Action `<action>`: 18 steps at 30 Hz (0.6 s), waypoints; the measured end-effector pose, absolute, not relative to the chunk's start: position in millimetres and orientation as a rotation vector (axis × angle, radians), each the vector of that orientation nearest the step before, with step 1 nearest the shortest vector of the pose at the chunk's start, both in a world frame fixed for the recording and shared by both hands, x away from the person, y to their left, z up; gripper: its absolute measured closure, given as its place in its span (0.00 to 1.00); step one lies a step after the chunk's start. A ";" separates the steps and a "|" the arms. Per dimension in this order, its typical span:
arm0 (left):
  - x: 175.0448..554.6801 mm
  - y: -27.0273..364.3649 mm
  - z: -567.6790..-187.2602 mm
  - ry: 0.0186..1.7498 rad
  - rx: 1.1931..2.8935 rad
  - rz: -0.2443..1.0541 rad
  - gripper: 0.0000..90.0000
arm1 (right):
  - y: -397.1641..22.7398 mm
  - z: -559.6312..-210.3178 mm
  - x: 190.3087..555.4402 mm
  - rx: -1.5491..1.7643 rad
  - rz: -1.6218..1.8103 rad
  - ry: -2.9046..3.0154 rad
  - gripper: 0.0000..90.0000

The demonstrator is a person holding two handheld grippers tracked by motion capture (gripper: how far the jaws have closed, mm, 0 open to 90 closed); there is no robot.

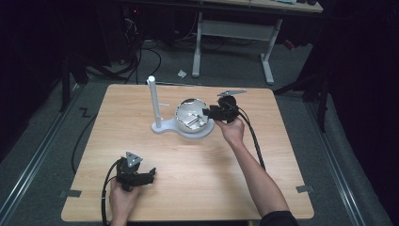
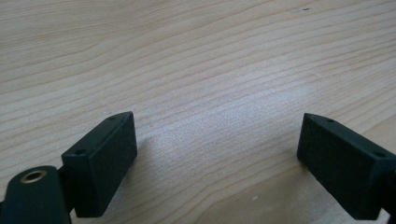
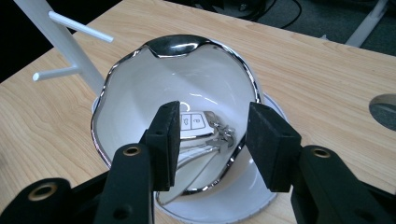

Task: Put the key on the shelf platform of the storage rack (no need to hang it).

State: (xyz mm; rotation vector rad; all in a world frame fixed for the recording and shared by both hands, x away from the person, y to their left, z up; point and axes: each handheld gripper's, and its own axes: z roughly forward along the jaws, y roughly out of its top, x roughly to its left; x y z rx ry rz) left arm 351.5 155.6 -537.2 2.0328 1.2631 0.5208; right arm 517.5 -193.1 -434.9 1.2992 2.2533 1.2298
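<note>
The right gripper [image 3: 212, 144] is made of matte black plastic, with flat rectangular pads [image 3: 268, 140] and small brass-coloured screw inserts on the arms. Its jaws stand partly open and hold nothing; they hang just above the rim of a bowl [image 3: 140, 93]. The bowl is glossy white inside, with a wavy edge trimmed in shiny chrome. Between the jaws and a little below them, at the bottom of the bowl, lies a car key [image 3: 196, 123] with a white face, small buttons and a chrome frame. Beyond the gripper, to its left, a slim white post [image 3: 70, 44] with two thin pegs rises from the same flat white base [image 3: 233, 203] that carries the bowl.

The left gripper [image 2: 217, 154] is of the same black plastic. Its jaws are wide apart with nothing between them, and they rest low over bare wood.

The table [image 1: 282, 155] has a pale wooden top with a fine straight grain and rounded corners. In the high view the right hand [image 1: 231, 128] is at the far part of the table beside the bowl, and the left hand [image 1: 123, 197] is at the near edge. Around the table there is grey floor, black cables, a white table frame and a dark room.
</note>
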 end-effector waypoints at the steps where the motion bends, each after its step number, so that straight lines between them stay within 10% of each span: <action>1: 351.4 155.6 -537.2 1.263 2.033 0.521 0.14 | -194.6 -434.8 516.4 1.301 1.236 2.247 0.62; 18: 351.4 155.5 -537.2 1.263 2.032 0.521 0.14 | -227.8 -436.1 495.6 1.336 1.239 2.203 0.61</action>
